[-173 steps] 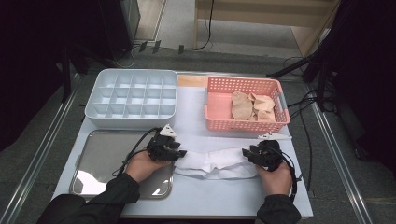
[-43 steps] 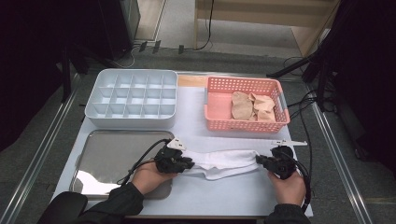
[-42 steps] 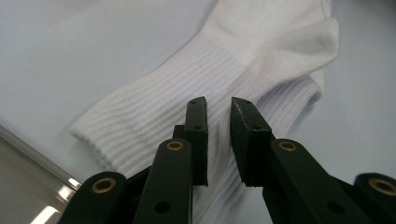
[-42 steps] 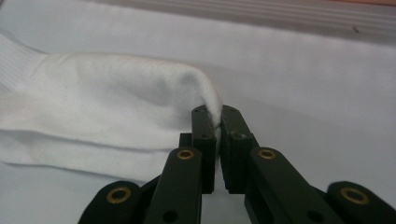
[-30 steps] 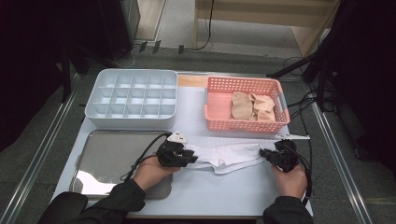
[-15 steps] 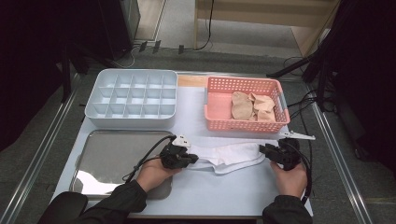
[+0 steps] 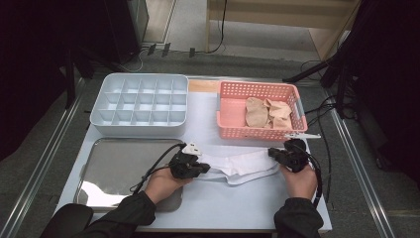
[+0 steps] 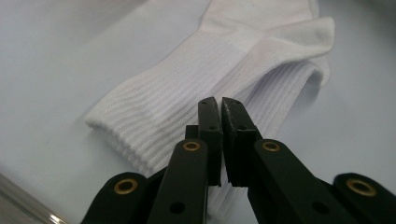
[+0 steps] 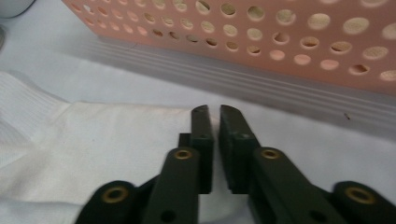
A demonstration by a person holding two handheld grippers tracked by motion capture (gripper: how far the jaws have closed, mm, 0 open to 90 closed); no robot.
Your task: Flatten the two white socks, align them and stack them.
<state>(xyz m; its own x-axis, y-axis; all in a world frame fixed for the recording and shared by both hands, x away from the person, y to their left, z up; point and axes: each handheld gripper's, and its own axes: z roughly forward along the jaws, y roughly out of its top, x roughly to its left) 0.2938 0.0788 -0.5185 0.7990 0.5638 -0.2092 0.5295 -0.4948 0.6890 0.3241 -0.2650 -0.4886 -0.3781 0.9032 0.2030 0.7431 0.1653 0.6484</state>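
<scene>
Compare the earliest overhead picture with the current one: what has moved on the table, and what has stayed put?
The white socks were drawn out from a bunched heap into a flatter, longer shape. The left gripper and right gripper moved apart to the two ends, with jaws nearly closed. The pink basket, compartment tray and metal tray stayed where they were.

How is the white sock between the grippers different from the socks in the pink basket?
The white sock is white and ribbed; the basket socks are beige. The white sock lies stretched flat on the table, while the basket socks sit bunched together inside the pink basket. The white sock lies between the left gripper and right gripper; the basket socks lie apart from both. All are socks.
</scene>
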